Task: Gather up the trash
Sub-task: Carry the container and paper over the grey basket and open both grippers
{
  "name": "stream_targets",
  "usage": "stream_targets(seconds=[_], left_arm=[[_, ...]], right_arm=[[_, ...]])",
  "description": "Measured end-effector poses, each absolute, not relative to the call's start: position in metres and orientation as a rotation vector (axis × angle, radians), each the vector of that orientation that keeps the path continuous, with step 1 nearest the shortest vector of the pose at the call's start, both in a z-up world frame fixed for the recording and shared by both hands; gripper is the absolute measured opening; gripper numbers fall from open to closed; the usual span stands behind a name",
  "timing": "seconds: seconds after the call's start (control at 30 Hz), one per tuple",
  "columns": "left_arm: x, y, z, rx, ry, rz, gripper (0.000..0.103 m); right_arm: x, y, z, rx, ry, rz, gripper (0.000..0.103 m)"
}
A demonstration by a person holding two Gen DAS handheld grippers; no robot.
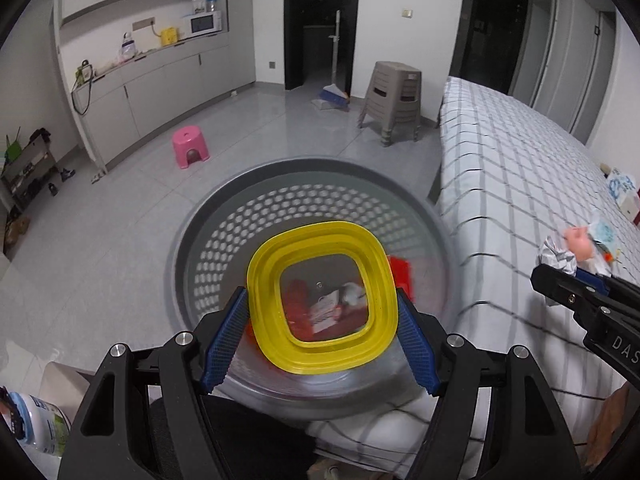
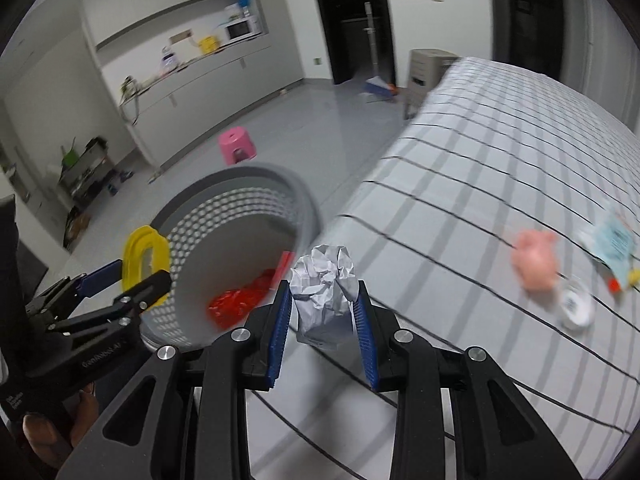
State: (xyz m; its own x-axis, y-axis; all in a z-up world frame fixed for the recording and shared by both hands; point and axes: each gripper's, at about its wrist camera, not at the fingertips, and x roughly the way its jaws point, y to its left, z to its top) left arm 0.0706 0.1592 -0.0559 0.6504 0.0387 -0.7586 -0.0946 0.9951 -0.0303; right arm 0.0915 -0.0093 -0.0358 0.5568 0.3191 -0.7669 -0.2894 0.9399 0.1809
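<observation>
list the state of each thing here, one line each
lid: gripped by left gripper, above basket
paper ball: crumpled, clamped in right gripper
basket: open, red trash inside
pink piece: lying on bed

checked bed (image 2: 500, 152) — pink lump (image 2: 534, 260), blue wrapper (image 2: 612, 242) on top

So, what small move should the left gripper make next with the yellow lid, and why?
Probably open the left gripper and let the yellow lid fall. In the left wrist view the lid sits between the blue pads directly over the mouth of the grey basket, where red trash already lies. The right gripper, shut on the crumpled paper, would then follow.
</observation>
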Motion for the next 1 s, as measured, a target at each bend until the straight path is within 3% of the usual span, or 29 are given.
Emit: stream_targets(seconds=[0.83,0.97,1.0], left_arm=[[0.085,0.202,-0.093,-0.103,0.936,0.098,0.072],[0.084,0.204,-0.095,-0.113,0.943,0.107,0.073],[0.085,0.204,-0.096,-0.114,0.947,0.109,0.074]], right_arm=[[0.129,0.068,-0.058,-0.034,0.985,0.478,0.032],[0.131,0.068,-0.056,-0.030,0.978,0.478,0.053],[0.130,0.068,-0.054,-0.029,0.969,0.474,0.055]])
